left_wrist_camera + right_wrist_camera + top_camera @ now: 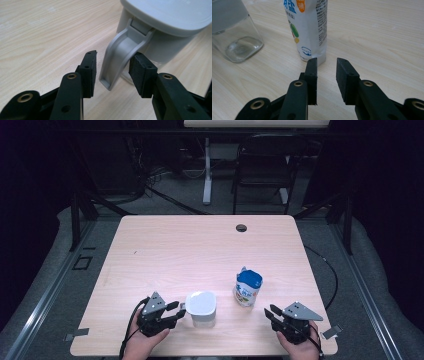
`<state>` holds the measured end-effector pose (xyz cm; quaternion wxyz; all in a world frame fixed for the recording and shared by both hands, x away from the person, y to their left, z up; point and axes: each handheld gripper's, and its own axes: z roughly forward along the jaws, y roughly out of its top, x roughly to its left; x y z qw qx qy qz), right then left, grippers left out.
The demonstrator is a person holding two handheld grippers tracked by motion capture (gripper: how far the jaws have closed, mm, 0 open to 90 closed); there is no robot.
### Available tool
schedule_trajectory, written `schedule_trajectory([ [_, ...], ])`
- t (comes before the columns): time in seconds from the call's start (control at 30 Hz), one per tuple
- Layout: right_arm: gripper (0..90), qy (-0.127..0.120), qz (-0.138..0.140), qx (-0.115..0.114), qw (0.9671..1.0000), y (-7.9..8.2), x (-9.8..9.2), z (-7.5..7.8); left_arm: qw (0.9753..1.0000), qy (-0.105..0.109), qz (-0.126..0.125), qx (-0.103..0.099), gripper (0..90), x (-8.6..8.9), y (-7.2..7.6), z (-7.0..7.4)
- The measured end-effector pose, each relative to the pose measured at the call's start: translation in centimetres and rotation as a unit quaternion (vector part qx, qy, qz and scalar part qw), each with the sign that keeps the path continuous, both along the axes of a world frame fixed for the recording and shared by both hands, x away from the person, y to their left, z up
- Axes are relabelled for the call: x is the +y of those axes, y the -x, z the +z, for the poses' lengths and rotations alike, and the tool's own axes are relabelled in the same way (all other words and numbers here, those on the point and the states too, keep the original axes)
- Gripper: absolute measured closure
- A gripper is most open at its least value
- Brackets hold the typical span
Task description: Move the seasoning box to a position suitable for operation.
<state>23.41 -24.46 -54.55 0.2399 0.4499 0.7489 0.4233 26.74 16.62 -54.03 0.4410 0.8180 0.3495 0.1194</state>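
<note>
Nearest the high camera, two hands are seen at the table's (pixel 150 240) near edge, each holding a gripper. The left gripper (pixel 176 312) is brought just beside the white-lidded jug (pixel 201 308); the right gripper (pixel 269 312) is held near the blue-topped carton (pixel 247 288), apart from it.

In the left gripper view, the jaws are spread open around the jug's grey handle (pixel 120 57), not yet closed on it. The handle is judged stiff moulded plastic and the best place to be gripped; the clear body below looks smooth, slippery and possibly fragile.

In the right gripper view, open jaws are aimed at the carton's (pixel 308 27) base. Its printed walls are judged light and easily dented, so its middle should be taken gently.
</note>
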Motion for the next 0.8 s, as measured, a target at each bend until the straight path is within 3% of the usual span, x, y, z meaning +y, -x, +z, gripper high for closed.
schedule_trajectory([
  [0.33, 69.5, -0.003, 0.008, 0.0, 1.0, 0.2, 0.3, 0.4, 1.0, 0.007, -0.001, -0.005, 54.6, 0.3, 0.7, 0.4],
  [0.53, 68.8, -0.006, 0.014, -0.003, 0.9999, 0.3, 0.4, 0.5, 0.9996, 0.026, 0.003, -0.007, 50.9, 0.6, 0.8, 1.1],
  [0.63, 68.8, -0.006, 0.018, -0.005, 0.9998, 0.3, 0.6, 0.5, 0.9997, 0.02, 0.006, -0.011, 50.9, 0.8, 0.8, 1.6],
  [0.8, 68.0, 0.0, 0.024, -0.008, 0.9997, 0.3, 0.9, 0.5, 0.9998, 0.009, 0.006, -0.018, 59.0, 1.0, 0.6, 2.1],
])
